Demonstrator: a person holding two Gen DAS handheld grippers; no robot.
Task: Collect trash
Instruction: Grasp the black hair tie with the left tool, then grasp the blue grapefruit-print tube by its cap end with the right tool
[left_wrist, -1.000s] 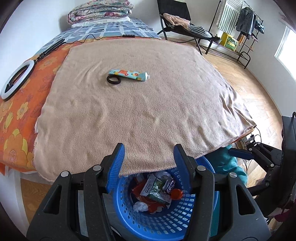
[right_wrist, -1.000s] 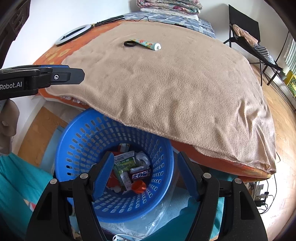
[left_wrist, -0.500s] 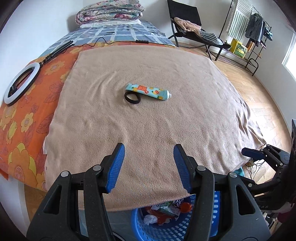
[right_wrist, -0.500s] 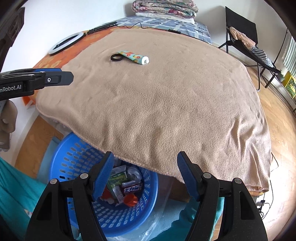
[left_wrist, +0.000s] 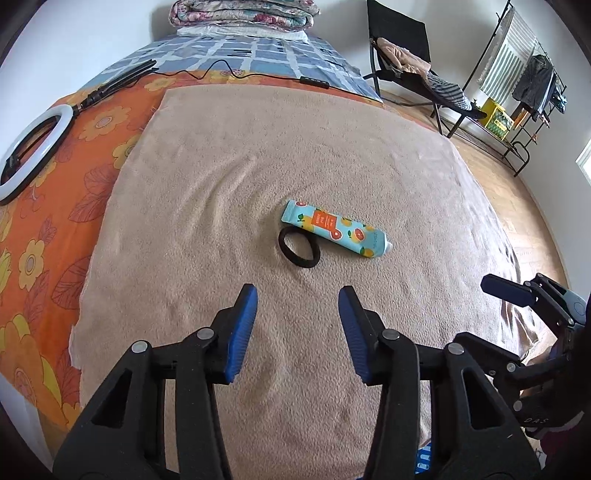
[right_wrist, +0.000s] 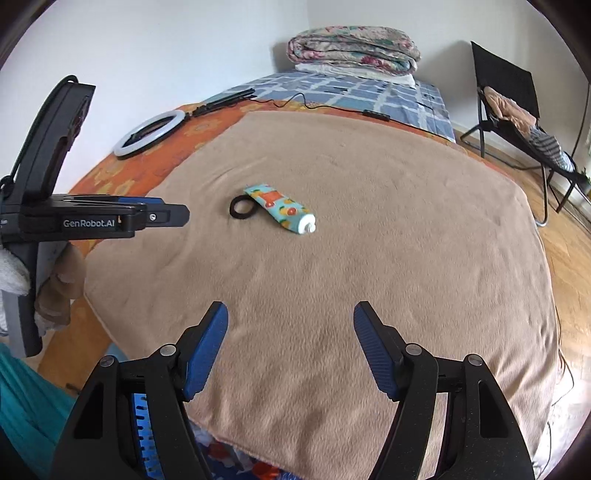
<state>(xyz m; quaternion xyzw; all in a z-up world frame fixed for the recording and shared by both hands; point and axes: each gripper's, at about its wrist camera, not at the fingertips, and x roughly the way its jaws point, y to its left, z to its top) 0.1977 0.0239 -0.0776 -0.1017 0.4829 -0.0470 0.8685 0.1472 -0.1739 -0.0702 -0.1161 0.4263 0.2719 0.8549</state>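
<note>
On the tan fleece blanket (left_wrist: 295, 177) that covers the bed, two small items lie out in the middle: a squeezed tube (left_wrist: 334, 232) printed with citrus fruit on pale blue, and a black hair tie (left_wrist: 298, 247) whose loop touches the tube's crimped end. The tube's white cap points away from the hair tie, toward the right in the left wrist view.

The left gripper (left_wrist: 298, 326) hovers above the blanket just short of the hair tie, its blue-padded jaws spread wide and holding nothing. The right gripper (right_wrist: 290, 349) sits further back, near the blanket's front edge and well apart from both items, its jaws also wide apart and empty. A sliver of the blue trash basket (right_wrist: 142, 435) shows below the bed edge, by the right gripper's left finger.

By my reading, the step in hand is the reach for the next piece of trash, and the left gripper is the better placed. The tube looks like the likelier target. Its flat, soft body should be straddled across the narrow width, mid-length, and pressed slightly into the fleece before closing. The hair tie touching it could snag and come along. Once gripped, the tube needs carrying back over the bed's near edge to the basket.
</note>
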